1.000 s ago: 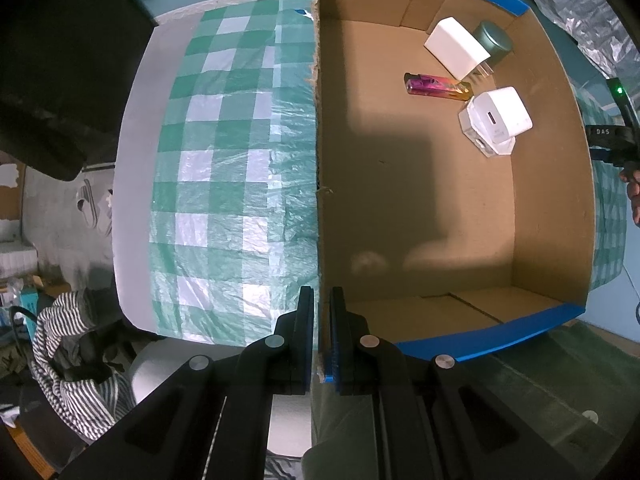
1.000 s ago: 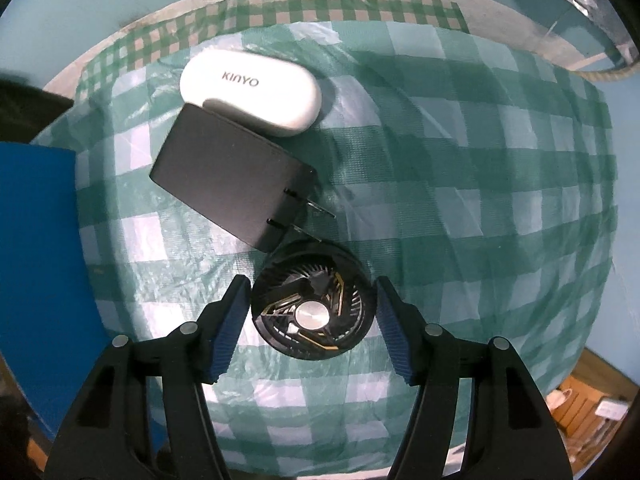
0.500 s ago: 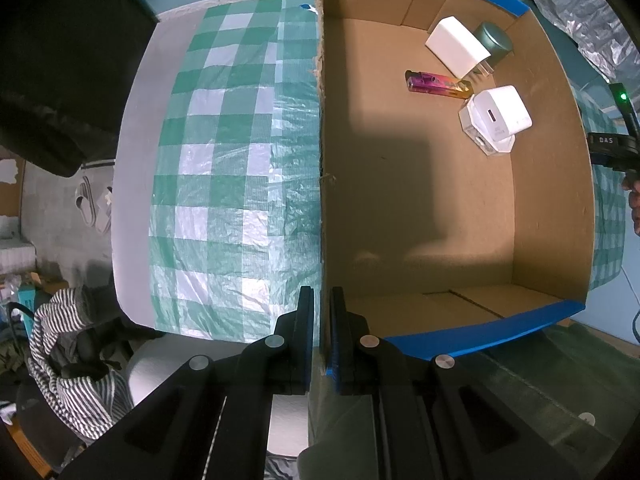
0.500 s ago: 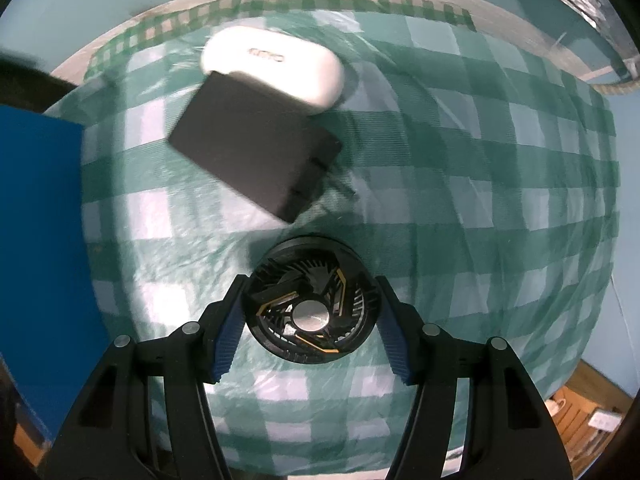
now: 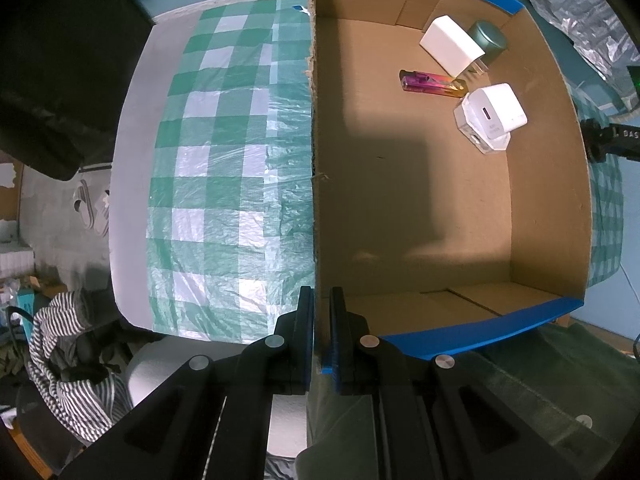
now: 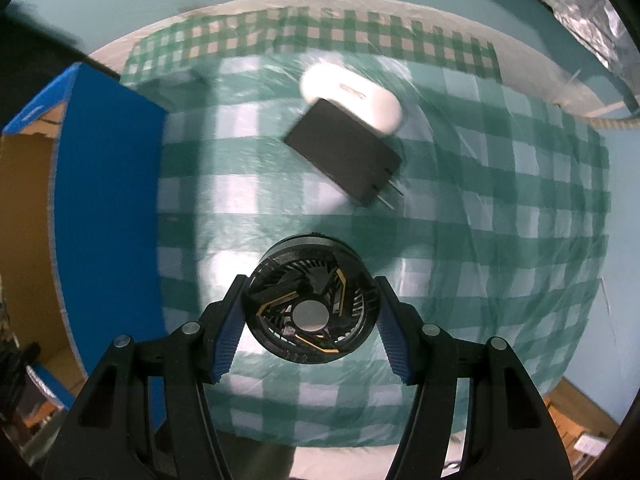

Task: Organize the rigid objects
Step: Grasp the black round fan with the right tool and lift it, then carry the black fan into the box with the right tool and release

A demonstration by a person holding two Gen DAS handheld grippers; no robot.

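In the left wrist view, the near wall of the cardboard box (image 5: 314, 160) is being pinched by the left gripper (image 5: 318, 320), its jaws nearly shut on the cardboard edge. Inside the box, a white charger (image 5: 452, 46), a green tin (image 5: 488, 36), a pink lighter (image 5: 434, 83) and a white adapter (image 5: 490, 118) are lying near the far corner. The box is sitting on the table's checked cloth (image 5: 224, 184).

In the right wrist view, a round black fan (image 6: 310, 308) is being held between the blue pads of the right gripper (image 6: 310, 330), apparently clear of the cloth, though blur makes this uncertain. Beyond it, a black charger (image 6: 344, 160) is touching a white case (image 6: 352, 96).
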